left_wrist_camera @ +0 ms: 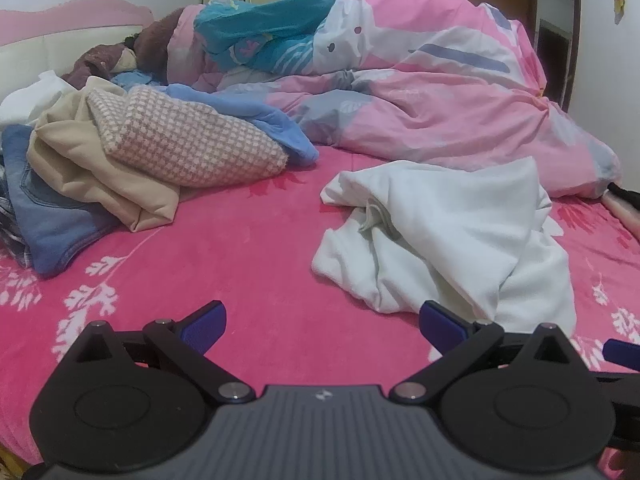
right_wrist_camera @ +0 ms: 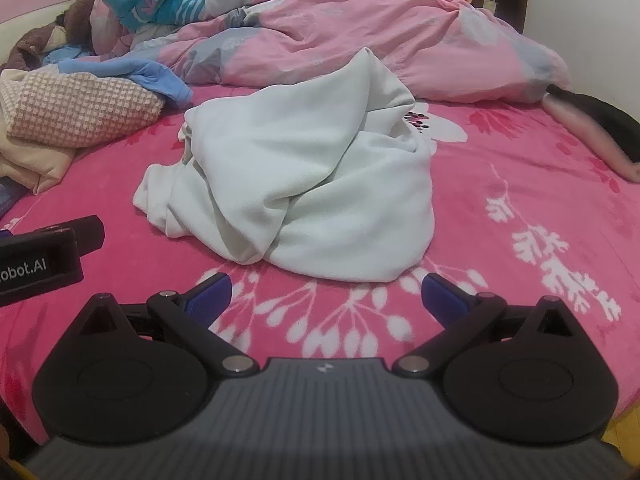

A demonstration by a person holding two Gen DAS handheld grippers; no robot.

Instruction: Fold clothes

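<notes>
A crumpled white garment lies in a heap on the pink floral bedspread; it also shows in the right wrist view, straight ahead. My left gripper is open and empty, low over the bedspread, with the garment ahead to its right. My right gripper is open and empty, just short of the garment's near edge. The left gripper's body shows at the left edge of the right wrist view.
A pile of clothes sits at the left: a checked pink piece, a beige garment, jeans and a blue top. A bunched pink duvet fills the back. A doll's leg lies at the right.
</notes>
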